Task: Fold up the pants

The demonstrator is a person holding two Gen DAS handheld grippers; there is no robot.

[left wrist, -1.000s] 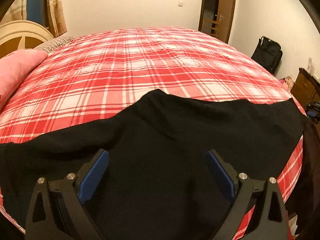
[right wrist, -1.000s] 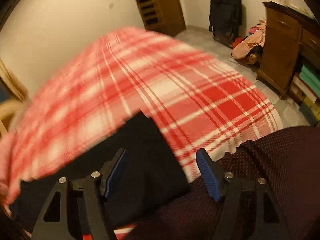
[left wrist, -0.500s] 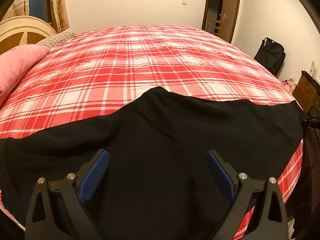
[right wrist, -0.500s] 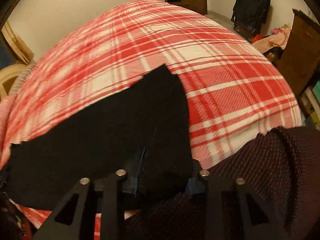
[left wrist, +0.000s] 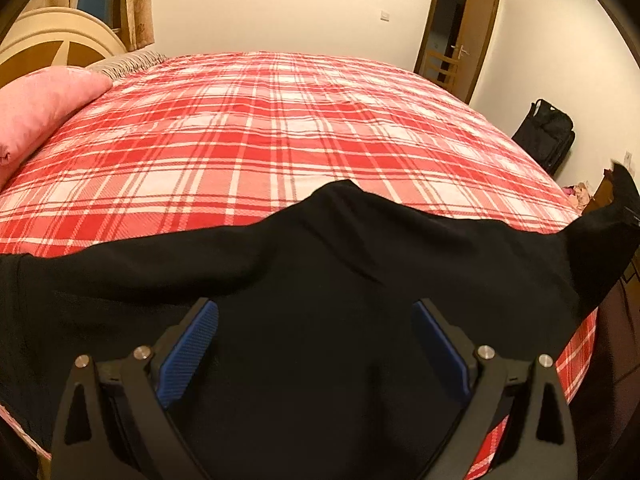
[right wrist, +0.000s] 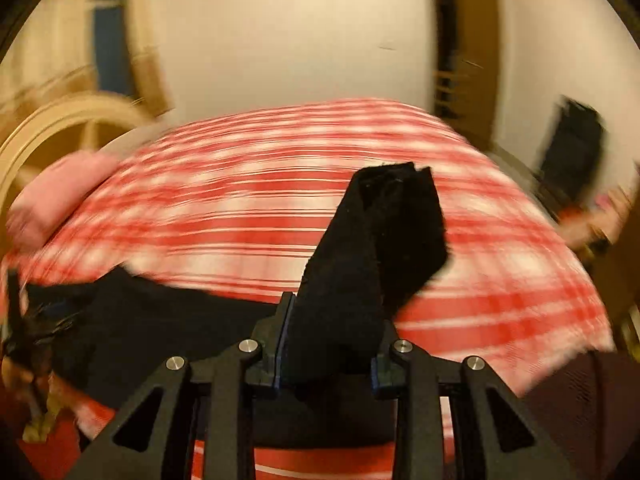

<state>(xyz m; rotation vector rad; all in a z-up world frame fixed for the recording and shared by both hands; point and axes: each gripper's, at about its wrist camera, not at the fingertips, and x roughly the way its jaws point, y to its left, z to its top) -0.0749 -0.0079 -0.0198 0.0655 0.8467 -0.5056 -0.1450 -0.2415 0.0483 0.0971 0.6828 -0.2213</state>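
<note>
Black pants [left wrist: 320, 280] lie spread across the near edge of a bed with a red plaid cover [left wrist: 280, 120]. My left gripper [left wrist: 316, 344] is open, its blue pads just above the middle of the pants. My right gripper [right wrist: 326, 344] is shut on the end of a pant leg [right wrist: 380, 240], which stands up out of the jaws above the bed. In the left wrist view that lifted end [left wrist: 608, 232] rises at the far right. The right wrist view is blurred by motion.
A pink pillow [left wrist: 40, 108] and a cream headboard [left wrist: 48, 40] are at the left. An open door [left wrist: 472, 40] and a black bag [left wrist: 548, 136] stand at the right, with wooden furniture [left wrist: 600, 196] beyond the bed corner.
My right gripper closed on the end of the pant leg and lifted it off the bed, swinging left. My left gripper stayed open over the pants.
</note>
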